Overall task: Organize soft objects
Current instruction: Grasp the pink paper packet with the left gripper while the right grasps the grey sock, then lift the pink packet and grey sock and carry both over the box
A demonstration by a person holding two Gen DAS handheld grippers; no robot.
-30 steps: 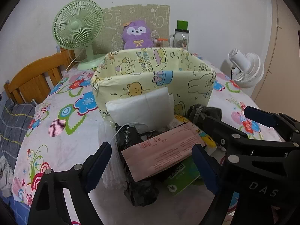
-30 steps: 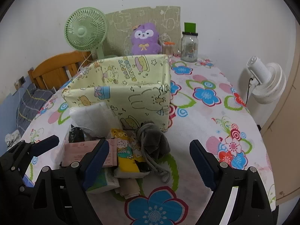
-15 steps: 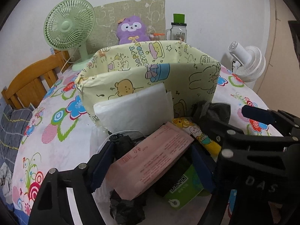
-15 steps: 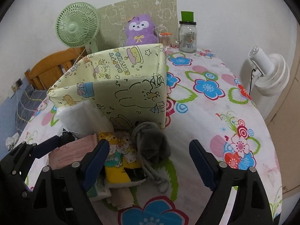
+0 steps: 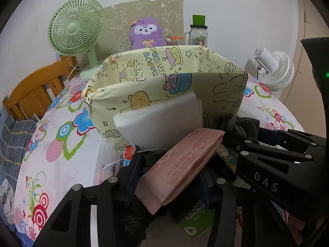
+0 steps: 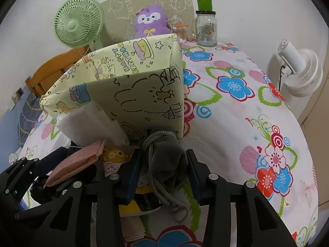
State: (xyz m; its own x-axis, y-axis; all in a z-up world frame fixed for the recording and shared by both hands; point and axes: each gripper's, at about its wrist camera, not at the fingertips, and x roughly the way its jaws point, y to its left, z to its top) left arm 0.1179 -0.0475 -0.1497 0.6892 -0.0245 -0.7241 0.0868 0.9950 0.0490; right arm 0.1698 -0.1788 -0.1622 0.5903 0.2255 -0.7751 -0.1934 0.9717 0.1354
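A pile of soft packs lies in front of a yellow cartoon-print fabric box (image 5: 164,78) on the flowered tablecloth. My left gripper (image 5: 172,170) is closing, and its fingers press both sides of a pink packet (image 5: 185,160), which tilts up between them. A white pack (image 5: 160,123) leans on the box wall behind it. My right gripper (image 6: 162,166) is closing too, with its pads against a grey drawstring pouch (image 6: 164,150) whose cord trails toward the camera. A yellow cartoon tissue pack (image 6: 113,156) lies just left of the pouch. A green pack (image 5: 195,220) lies under the pink packet.
At the back stand a green desk fan (image 5: 76,30), a purple plush (image 5: 147,33) and a glass jar (image 6: 206,28). A white fan (image 6: 298,72) stands past the table's right edge, and a wooden chair (image 5: 35,90) on the left. The tablecloth (image 6: 236,113) right of the box is bare.
Both grippers came forward and down onto the pile. Their wide jaws narrowed, the left around the pink packet and the right around the grey pouch.
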